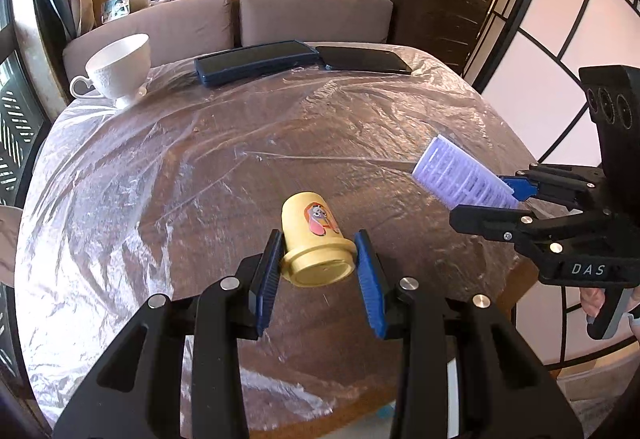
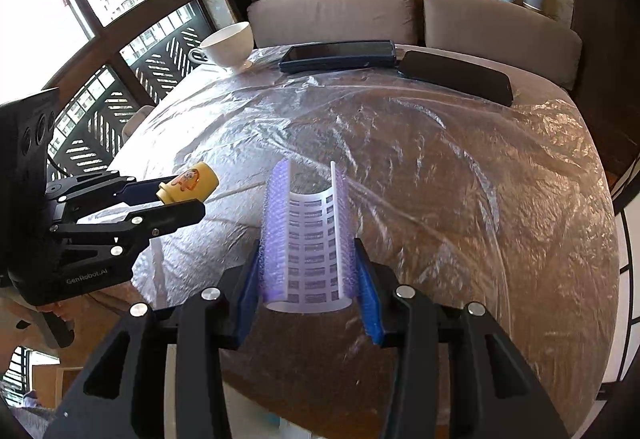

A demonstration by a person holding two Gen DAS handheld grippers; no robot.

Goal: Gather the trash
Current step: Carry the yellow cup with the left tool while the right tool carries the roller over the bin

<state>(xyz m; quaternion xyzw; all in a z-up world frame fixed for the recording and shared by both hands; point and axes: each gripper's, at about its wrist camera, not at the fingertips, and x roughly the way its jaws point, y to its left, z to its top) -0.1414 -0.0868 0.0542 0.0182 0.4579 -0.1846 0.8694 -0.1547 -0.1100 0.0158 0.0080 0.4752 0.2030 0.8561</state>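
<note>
The left gripper (image 1: 318,259) is clamped on a yellow cup (image 1: 314,243), its blue pads (image 1: 269,271) pressing the cup's sides near the wider rim end. The cup lies tipped between the pads, rim end toward the camera, a cartoon sticker on its upper side, held clear above the table (image 1: 160,179). The right gripper (image 2: 306,279) is clamped on a purple roller (image 2: 306,235), a curved white lattice with purple bristles along its edges, reaching forward out of the pads and also off the surface. In the left wrist view the right gripper sits off to the right with the roller pointing up and left; in the right wrist view the left gripper sits off to the left. Below both lies the table under crinkled clear plastic film. Beyond the grippers, at the far edge, lie two dark phones (image 1: 256,61) touching end to end, and at the far left a white teacup (image 1: 118,69). Behind the table stands a brown sofa (image 1: 312,15).
</note>
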